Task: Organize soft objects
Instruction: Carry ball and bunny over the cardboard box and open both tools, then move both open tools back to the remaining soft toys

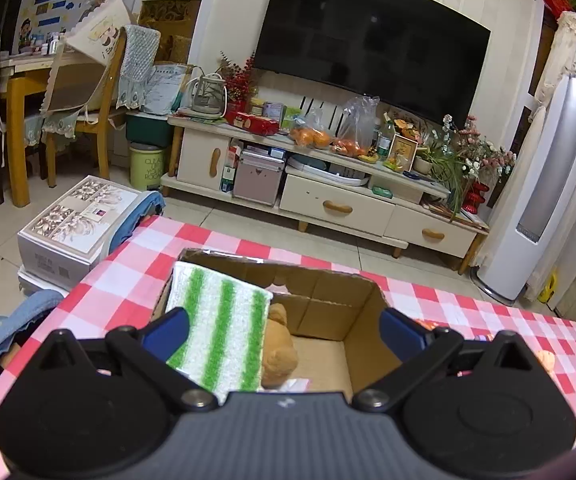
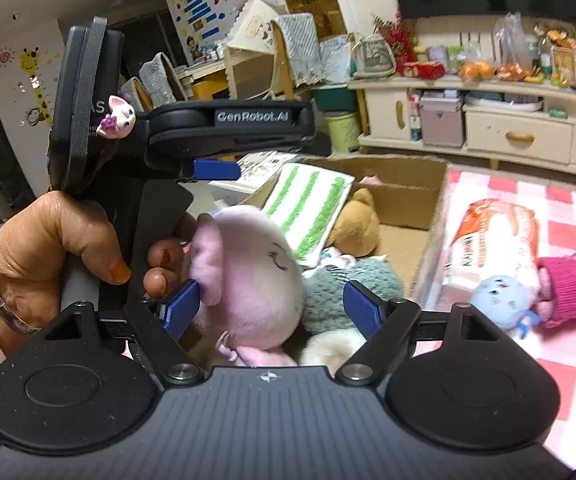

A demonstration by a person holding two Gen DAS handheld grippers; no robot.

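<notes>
Box (image 2: 408,188); plush (image 2: 247,268) between right gripper (image 2: 273,306)

— Left wrist view? Sits close above the near rim of the cardboard box (image 1: 330,300), facing across the checked tablecloth (image 1: 135,276) toward the far TV stand (image 1: 328,184).

— Right wrist view? Looks from close by into the cardboard box (image 2: 404,192), angled left, with the left gripper (image 2: 215,170) in frame.

— Shared? Box, green-striped cloth (image 1: 219,332) (image 2: 308,208), brown teddy bear (image 1: 279,352) (image 2: 358,220), TV stand (image 2: 488,120).
</notes>
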